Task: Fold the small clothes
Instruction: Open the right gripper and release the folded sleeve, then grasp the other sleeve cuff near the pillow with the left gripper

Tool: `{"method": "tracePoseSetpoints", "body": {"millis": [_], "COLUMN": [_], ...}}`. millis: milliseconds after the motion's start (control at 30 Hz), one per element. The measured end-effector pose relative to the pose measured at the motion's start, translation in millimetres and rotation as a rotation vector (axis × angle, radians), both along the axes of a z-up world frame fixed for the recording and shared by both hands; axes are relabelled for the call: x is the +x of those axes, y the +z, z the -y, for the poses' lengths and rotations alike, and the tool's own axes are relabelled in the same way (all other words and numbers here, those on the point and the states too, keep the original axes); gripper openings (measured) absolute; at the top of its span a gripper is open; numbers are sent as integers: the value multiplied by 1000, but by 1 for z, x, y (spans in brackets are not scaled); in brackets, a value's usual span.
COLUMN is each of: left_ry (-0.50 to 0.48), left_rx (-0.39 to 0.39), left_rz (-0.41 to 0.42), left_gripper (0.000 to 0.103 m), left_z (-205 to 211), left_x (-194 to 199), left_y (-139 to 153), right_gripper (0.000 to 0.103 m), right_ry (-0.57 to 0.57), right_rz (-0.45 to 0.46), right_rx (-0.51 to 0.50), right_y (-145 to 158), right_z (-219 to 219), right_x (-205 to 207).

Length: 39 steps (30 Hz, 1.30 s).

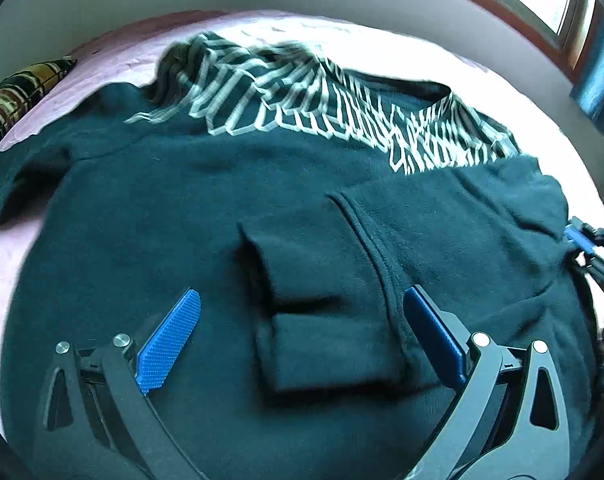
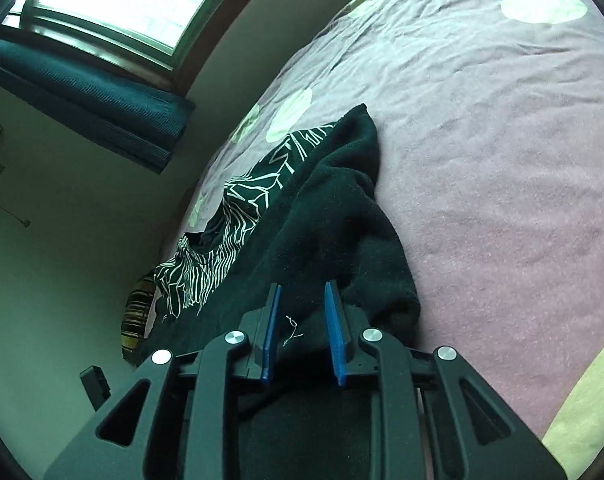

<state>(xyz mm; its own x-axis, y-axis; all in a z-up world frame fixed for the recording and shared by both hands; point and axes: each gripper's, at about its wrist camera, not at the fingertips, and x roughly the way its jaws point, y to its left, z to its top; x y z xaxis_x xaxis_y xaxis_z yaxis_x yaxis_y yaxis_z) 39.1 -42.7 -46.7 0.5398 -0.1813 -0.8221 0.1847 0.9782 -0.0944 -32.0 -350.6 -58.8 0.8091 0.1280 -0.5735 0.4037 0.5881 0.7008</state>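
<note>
Both claws over dark sweatshirt (image 1: 150, 208): left gripper (image 1: 302, 320) wide open, straddling folded sleeve (image 1: 322, 292), gripping nothing; right gripper (image 2: 302, 300) part-open, fabric between pads, apparently unpinched. Risk: sleeve fold slipping undone.

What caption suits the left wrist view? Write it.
Open left gripper hovering over a dark teal fleece sweater on a pink bedsheet.
</note>
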Motion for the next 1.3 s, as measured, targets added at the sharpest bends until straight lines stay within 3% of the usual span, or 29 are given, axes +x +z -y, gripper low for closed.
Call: {"method": "tracePoseSetpoints", "body": {"millis": [133, 200, 333, 467, 600, 733, 967, 1067, 1133, 1167, 1300], "left_ry": [36, 76, 249, 340, 419, 489, 475, 464, 431, 396, 384], "left_rx": [-67, -97, -156, -141, -78, -148, -264, -263, -296, -355, -343], "left_rz": [91, 91, 71, 96, 148, 162, 141, 120, 94, 77, 62], "left_gripper": [101, 101, 101, 101, 101, 101, 101, 100, 73, 66, 61], "left_z": [-57, -93, -199, -293, -375, -452, -513, -516, -520, -521, -516], "left_x": [-11, -10, -2, 8, 25, 53, 100, 118, 128, 133, 139], "left_y": [29, 35, 36, 41, 50, 47, 25, 17, 10, 4, 0], "right_gripper": [26, 30, 46, 62, 69, 70, 70, 70, 70, 70, 70], "right_ry": [8, 10, 28, 65, 92, 91, 82, 83, 83, 83, 82], "right_rz": [21, 13, 19, 19, 14, 30, 42, 28, 28, 29, 34], "right_rx": [-43, -64, -103, -156, -204, -213, -214, -236, -239, -237, -235], "right_y": [1, 3, 8, 13, 14, 13, 14, 15, 15, 16, 15], "right_z": [-7, -10, -17, -27, -33, -34, -35, -37, -37, -37, -37], "right_x": [-8, -7, -2, 8, 13, 11, 10, 12, 12, 11, 11]}}
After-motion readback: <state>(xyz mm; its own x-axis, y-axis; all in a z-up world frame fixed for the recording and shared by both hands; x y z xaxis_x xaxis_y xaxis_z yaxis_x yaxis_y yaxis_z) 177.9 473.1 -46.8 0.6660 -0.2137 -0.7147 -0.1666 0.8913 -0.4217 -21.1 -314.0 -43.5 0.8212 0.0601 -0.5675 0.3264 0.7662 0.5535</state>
